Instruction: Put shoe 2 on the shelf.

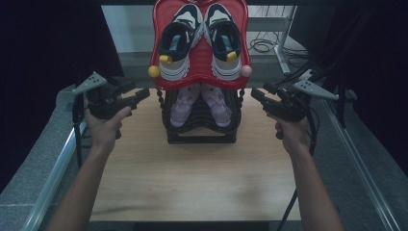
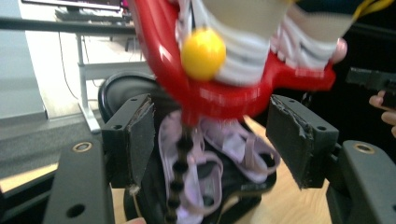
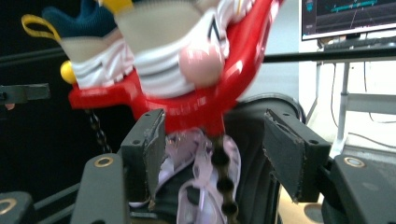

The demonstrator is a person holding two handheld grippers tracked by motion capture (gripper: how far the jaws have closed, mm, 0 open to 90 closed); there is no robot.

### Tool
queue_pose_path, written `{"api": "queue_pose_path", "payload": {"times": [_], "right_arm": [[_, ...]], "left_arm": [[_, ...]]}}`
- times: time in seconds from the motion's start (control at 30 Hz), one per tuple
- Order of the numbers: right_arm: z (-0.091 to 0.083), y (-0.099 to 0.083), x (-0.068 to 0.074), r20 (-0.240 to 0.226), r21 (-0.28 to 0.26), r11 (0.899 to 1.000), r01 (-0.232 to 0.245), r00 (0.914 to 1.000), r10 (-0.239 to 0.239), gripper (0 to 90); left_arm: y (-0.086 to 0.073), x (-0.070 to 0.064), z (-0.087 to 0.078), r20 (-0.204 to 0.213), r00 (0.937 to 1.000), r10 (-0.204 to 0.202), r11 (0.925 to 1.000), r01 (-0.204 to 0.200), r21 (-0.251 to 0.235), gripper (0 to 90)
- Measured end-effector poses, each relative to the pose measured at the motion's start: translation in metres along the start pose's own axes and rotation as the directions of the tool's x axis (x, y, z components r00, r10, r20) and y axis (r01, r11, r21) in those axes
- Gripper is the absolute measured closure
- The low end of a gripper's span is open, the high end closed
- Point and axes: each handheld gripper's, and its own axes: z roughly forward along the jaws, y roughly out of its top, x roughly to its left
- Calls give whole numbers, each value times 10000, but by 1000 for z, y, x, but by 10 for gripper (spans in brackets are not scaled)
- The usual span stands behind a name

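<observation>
A two-tier shoe rack stands at the table's far middle. Its red top shelf point(image 1: 155, 45) carries a pair of white and navy sneakers point(image 1: 179, 41). The black lower shelf point(image 1: 202, 132) holds a pair of pale pink shoes point(image 1: 182, 107). A yellow knob point(image 1: 154, 71) and a pink knob point(image 1: 246, 71) cap the red shelf's front corners. My left gripper point(image 1: 142, 95) hovers open just left of the rack, and my right gripper point(image 1: 256, 94) hovers open just right of it. In the left gripper view the red shelf point(image 2: 233, 95) and yellow knob point(image 2: 203, 48) lie between the pads point(image 2: 140, 135).
The wooden table point(image 1: 192, 178) stretches bare in front of the rack. Metal rails point(image 1: 53, 168) run along both sides. A beaded black chain point(image 3: 223, 172) hangs from the red shelf. A desk frame point(image 1: 284, 33) and cables lie on the floor beyond.
</observation>
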Motion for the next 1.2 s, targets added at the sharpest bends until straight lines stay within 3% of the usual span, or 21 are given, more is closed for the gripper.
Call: {"api": "queue_pose_path", "payload": {"times": [0.4, 0.77, 1.0, 1.1, 1.2], "right_arm": [[-11, -57, -3, -5, 677, 9972, -314, 9995, 315, 410], [-22, -125, -8, -2, 1343, 9859, -998, 9949, 1007, 415], [-23, -151, -6, 209, 1923, 9786, -730, 9973, 703, 416], [-24, -158, -5, 218, 2104, 9756, -629, 9980, 596, 416], [-25, -165, -3, 171, 2212, 9734, -593, 9982, 569, 416]], "left_arm": [[-67, -11, 4, 196, 9998, 44, 9965, -60, 832, 332], [-126, -17, 10, 280, 9995, -116, 9816, 61, 1910, 333], [-161, -14, 13, 164, 9997, -187, 9631, 137, 2687, 336], [-170, -11, 11, 116, 9994, -337, 9604, 292, 2769, 336], [-175, -8, 8, 118, 9982, -584, 9629, 532, 2646, 337]]}}
